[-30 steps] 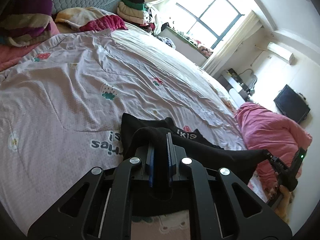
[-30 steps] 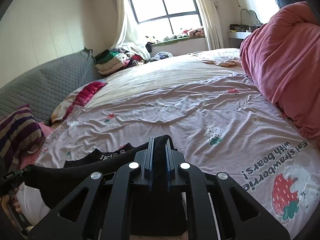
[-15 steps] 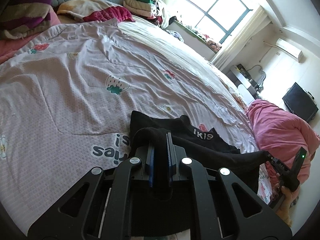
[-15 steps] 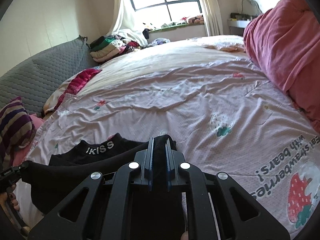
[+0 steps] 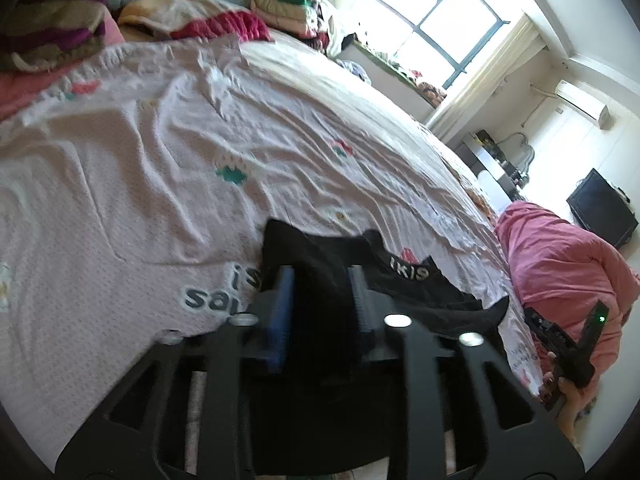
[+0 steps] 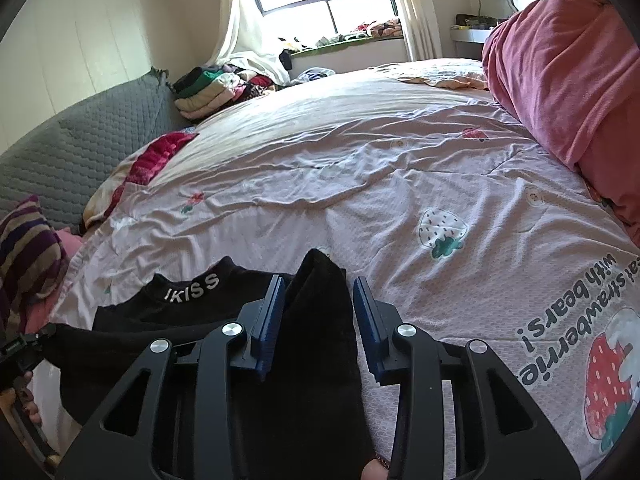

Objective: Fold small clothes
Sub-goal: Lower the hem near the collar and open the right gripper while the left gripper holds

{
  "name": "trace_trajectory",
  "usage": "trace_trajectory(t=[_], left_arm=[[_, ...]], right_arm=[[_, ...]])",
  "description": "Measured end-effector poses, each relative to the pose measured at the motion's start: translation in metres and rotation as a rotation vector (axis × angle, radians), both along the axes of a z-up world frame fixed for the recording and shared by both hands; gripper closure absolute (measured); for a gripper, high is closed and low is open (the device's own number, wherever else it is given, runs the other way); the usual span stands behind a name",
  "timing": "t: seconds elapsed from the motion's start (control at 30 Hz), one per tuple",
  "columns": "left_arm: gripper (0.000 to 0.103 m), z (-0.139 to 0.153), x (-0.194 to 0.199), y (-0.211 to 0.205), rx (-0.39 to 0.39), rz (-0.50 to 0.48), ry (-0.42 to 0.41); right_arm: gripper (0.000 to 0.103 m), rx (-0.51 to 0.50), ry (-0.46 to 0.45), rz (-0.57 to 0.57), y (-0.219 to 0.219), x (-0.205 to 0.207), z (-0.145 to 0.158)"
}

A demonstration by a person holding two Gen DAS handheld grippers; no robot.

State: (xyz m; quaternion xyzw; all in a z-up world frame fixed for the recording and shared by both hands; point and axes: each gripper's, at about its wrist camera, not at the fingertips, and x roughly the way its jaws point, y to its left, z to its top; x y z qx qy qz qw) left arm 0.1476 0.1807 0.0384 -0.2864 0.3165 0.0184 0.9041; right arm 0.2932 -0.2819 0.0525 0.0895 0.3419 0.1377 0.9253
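A small black garment (image 5: 406,272) with a white-lettered waistband (image 6: 192,286) lies on the pale pink strawberry-print bedsheet (image 6: 360,184), its near edge folded up toward me. My left gripper (image 5: 320,284) is opening, and a black fold sits loose between its blue pads (image 5: 282,312). My right gripper (image 6: 319,296) is opening too. The other corner of the fold stands between its pads (image 6: 366,316), with a gap on the right side. Each gripper shows at the edge of the other's view, the right gripper (image 5: 560,340) in a person's hand and the left gripper (image 6: 24,344) likewise.
A bulky pink blanket (image 6: 560,60) is heaped along the right side of the bed. Stacked folded clothes (image 6: 208,92) sit at the far corner by a grey quilted backrest (image 6: 80,132). A striped pillow (image 6: 24,256) lies at the left. A dark TV (image 5: 604,208) stands beyond.
Both grippers sank toward the bed with the black fold pinched. Now both pairs of jaws have parted, and the fold rests slack on the garment.
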Motion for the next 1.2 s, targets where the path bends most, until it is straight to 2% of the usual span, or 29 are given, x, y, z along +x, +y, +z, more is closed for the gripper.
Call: trace_trajectory(t=[0.13, 0.33, 0.37, 0.43, 0.5, 0.53, 0.63, 0.77, 0.9, 1.07, 1.2], left_arm=[[0.077, 0.010, -0.008, 0.004, 0.018, 0.014, -0.024], [0.077, 0.016, -0.022, -0.015, 0.066, -0.072, -0.028], [0.079, 0.013, -0.025, -0.024, 0.096, -0.103, -0.017], [0.090, 0.005, -0.028, -0.036, 0.140, -0.148, 0.015], [0.093, -0.011, -0.028, -0.044, 0.152, -0.182, 0.065], [0.093, -0.017, -0.026, -0.046, 0.153, -0.189, 0.083], [0.093, -0.028, -0.018, -0.050, 0.225, -0.173, 0.123], [0.093, -0.034, -0.003, -0.051, 0.240, -0.178, 0.143], [0.093, -0.036, 0.015, -0.052, 0.276, -0.188, 0.156], [0.092, -0.035, 0.040, -0.047, 0.242, -0.196, 0.141], [0.089, -0.030, 0.055, -0.036, 0.243, -0.180, 0.129]], right_arm=[[0.066, -0.005, -0.022, -0.004, -0.002, -0.007, 0.005], [0.067, -0.015, -0.014, 0.051, 0.004, -0.024, 0.005], [0.068, -0.029, -0.004, 0.066, 0.007, -0.026, 0.002], [0.077, -0.077, 0.030, 0.103, 0.019, -0.028, -0.007], [0.077, -0.122, 0.062, 0.128, 0.029, -0.029, -0.017], [0.077, -0.139, 0.075, 0.136, 0.034, -0.028, -0.022], [0.077, -0.179, 0.114, 0.150, 0.045, -0.024, -0.037], [0.077, -0.212, 0.155, 0.149, 0.055, -0.010, -0.053], [0.077, -0.228, 0.150, 0.163, 0.064, 0.007, -0.057], [0.077, -0.212, 0.159, 0.169, 0.065, 0.023, -0.056], [0.077, -0.234, 0.130, 0.154, 0.062, 0.039, -0.054]])
